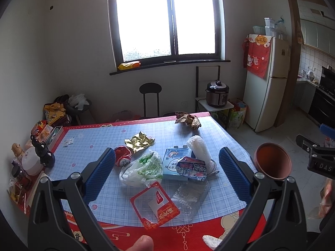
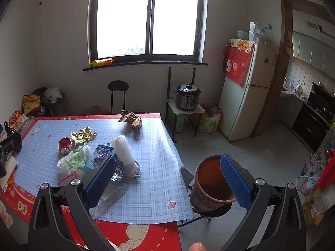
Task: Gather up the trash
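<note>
The left gripper (image 1: 167, 173) hangs above the table (image 1: 146, 215) with its blue pads wide apart and nothing between them. Below it lies the trash: a white bag with green print (image 1: 144, 167), a crushed red can (image 1: 123, 155), a crumpled gold foil (image 1: 139, 141), a light blue carton (image 1: 174, 163), and a torn wrapper (image 1: 191, 168) on which "STRONG" can be read. In front lie a red packet with a clear window (image 1: 155, 206), carrying yellow Chinese characters I cannot read, and a clear plastic sheet (image 1: 188, 196). A white foam net sleeve (image 1: 199, 149) lies just beside the carton. A brown crumpled paper (image 1: 188, 120) sits near the far edge.

The right gripper (image 2: 167, 179) is also open and empty, over the table's right corner. A brown bin (image 2: 211, 182) stands on the floor just beside the table. The other tool's body shows the letters "DAS".
</note>
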Motion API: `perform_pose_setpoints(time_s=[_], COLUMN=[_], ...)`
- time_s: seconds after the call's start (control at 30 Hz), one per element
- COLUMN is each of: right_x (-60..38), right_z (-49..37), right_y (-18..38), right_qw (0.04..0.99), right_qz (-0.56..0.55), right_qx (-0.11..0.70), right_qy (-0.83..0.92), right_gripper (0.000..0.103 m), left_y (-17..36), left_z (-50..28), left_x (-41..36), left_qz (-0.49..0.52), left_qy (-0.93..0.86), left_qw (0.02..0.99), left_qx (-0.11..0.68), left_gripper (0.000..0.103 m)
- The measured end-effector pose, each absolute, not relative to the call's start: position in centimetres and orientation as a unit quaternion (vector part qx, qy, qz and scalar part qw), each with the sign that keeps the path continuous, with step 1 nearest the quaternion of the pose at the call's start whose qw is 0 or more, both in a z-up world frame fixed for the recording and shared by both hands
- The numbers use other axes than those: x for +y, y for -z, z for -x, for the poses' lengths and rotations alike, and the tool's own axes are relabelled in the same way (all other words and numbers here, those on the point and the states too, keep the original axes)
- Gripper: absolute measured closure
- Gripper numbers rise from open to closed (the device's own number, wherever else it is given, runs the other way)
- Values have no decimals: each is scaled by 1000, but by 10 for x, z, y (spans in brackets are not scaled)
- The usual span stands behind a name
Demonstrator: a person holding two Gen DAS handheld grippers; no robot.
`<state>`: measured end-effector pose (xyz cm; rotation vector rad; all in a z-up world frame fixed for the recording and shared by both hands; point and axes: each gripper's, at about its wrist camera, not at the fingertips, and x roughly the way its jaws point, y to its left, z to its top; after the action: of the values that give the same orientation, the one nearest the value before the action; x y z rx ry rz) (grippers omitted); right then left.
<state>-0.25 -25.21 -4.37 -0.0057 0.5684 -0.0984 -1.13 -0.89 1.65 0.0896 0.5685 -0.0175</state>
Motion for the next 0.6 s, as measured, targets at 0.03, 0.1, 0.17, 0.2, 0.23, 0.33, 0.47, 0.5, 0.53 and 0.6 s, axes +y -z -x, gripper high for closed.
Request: perform_pose_setpoints(time_s=[0.03,0.1,0.17,0.2,0.23,0.33,0.47,0.5,0.53,0.6], right_x=[-252,-253,-254,-253,-252,-245,-236,-234,-231,-224], right_z=[2,0,-3,-5,-7,-16,-31,-35,-39,-48], right_y=[44,47,52,55,59,74,95,101,107,119], right_qw=[959,959,960,960,959,956,951,950,948,943], right_qz=[2,-5,-13,-16,-16,-13,-41,-47,-51,-50], right_qx=[281,281,280,280,281,292,303,306,311,325], right_qy=[46,38,27,20,14,4,-33,-40,-42,-42], right_gripper=[5,5,5,5,5,5,5,5,5,5], left_y=[-15,-11,-6,-1,3,18,48,57,67,88], left_z=[10,6,1,-2,-5,-12,-20,-22,-24,-29], left_x=[-7,0,12,19,28,56,93,102,110,124], left_qz=[-40,-29,-12,1,14,47,80,90,102,123], left_qy=[14,20,25,29,31,20,2,2,6,12], left_qw=[958,956,954,952,951,946,934,930,926,915], left_qx=[285,293,300,304,308,319,347,356,365,383], left_gripper=[5,5,5,5,6,6,6,6,6,6])
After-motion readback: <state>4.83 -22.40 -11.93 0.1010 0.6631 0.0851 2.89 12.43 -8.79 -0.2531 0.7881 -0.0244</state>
